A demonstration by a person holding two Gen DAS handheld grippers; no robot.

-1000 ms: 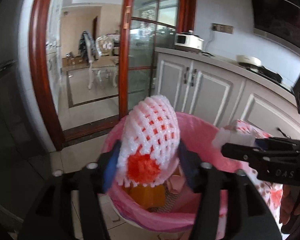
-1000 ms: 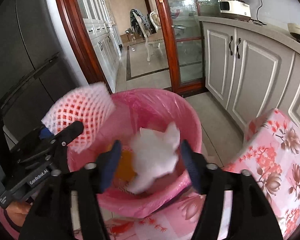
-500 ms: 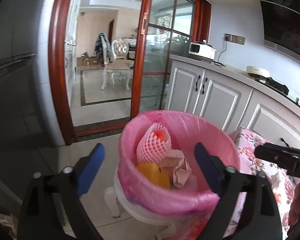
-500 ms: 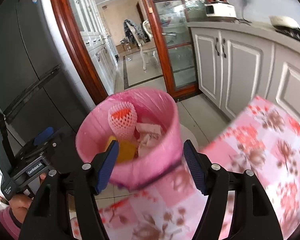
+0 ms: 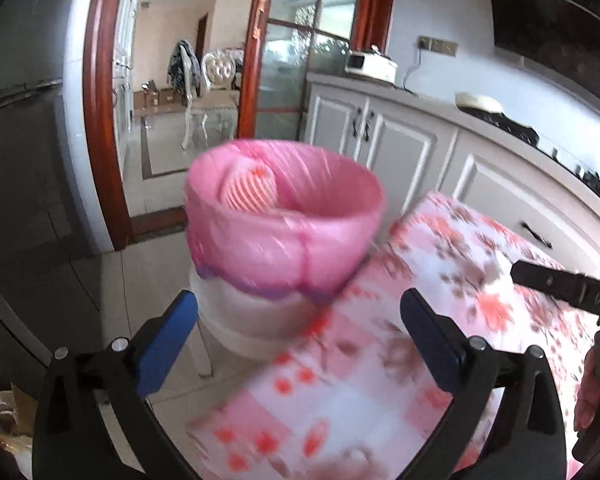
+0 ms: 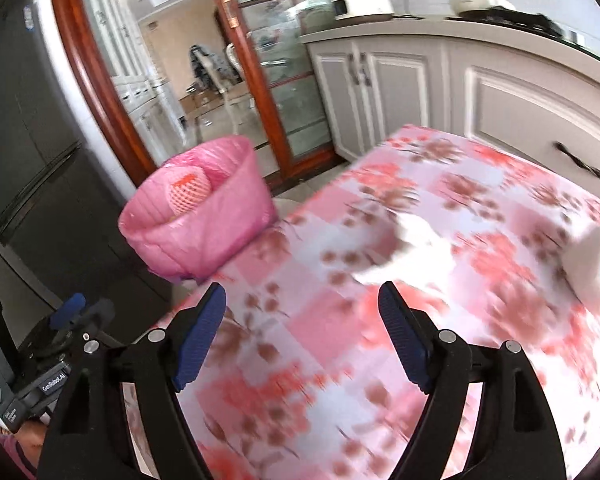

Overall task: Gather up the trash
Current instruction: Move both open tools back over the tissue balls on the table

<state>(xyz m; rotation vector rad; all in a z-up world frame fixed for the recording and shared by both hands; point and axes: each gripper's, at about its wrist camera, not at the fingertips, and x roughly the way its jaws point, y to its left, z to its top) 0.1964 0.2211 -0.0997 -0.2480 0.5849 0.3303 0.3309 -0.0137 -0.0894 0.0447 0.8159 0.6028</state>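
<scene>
Fridge: one, dark, at far left.
Left gripper: one; jaws opening, spread wide, nothing between the blue pads; it sits over the table's near corner.
Trash bin: one, white, lined with a pink bag, standing on the floor just beside the table corner.
Foam fruit net: one, white mesh over orange, inside the bin against its far wall.
Table: one, covered in pink floral cloth.
Right gripper: one; jaws opening, empty, above the cloth.
White scraps: two blurred pieces on the cloth, one ahead of the right gripper, one near the right edge; what they are cannot be told.
Cabinet doors: white, along the right wall.
</scene>
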